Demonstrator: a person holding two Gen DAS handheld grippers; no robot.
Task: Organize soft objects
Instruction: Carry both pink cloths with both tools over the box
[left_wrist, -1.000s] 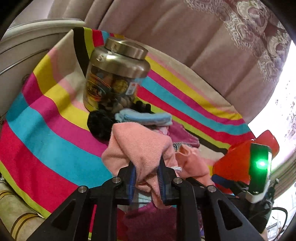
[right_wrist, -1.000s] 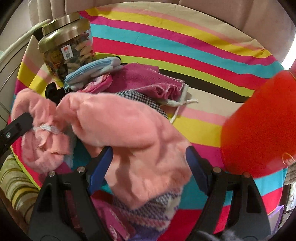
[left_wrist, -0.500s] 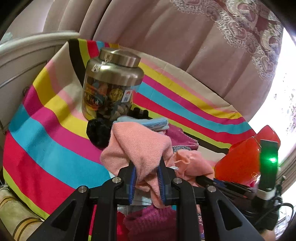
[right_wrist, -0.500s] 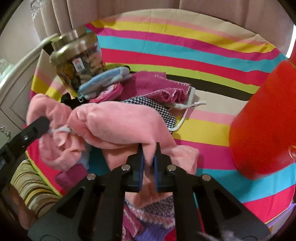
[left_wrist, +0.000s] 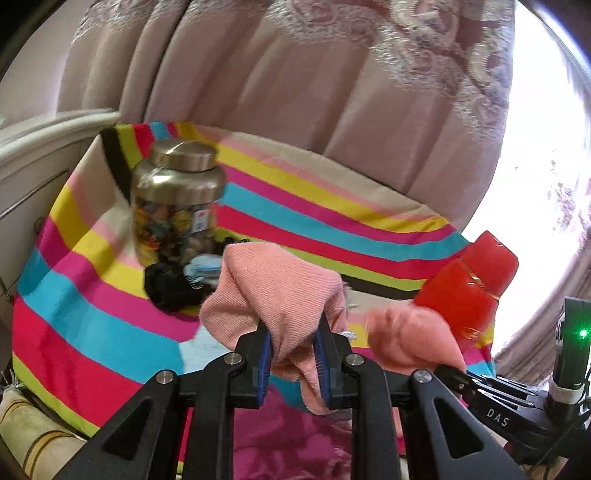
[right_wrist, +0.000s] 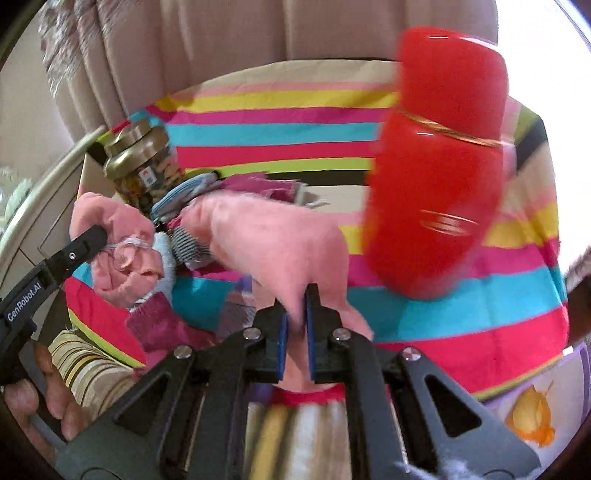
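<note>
My left gripper (left_wrist: 292, 363) is shut on one end of a pink ribbed garment (left_wrist: 280, 288) and holds it above the striped cloth (left_wrist: 92, 332). My right gripper (right_wrist: 294, 334) is shut on the other pink fuzzy part (right_wrist: 273, 240), which also shows in the left wrist view (left_wrist: 410, 339). Both ends are lifted. Below lie a magenta knit (right_wrist: 166, 326), a light blue sock (right_wrist: 184, 192), a black soft item (left_wrist: 170, 290) and a checked cloth (right_wrist: 192, 247).
A gold-lidded jar (left_wrist: 177, 206) stands at the back left of the cloth. A red plastic container (right_wrist: 439, 166) stands at the right, close to my right gripper. Curtains (left_wrist: 295, 92) hang behind. A striped cushion (right_wrist: 92, 365) lies at the near edge.
Both grippers have risen and pulled back with the pink garment. The right gripper, open a second ago, closed on the fuzzy pink part.
</note>
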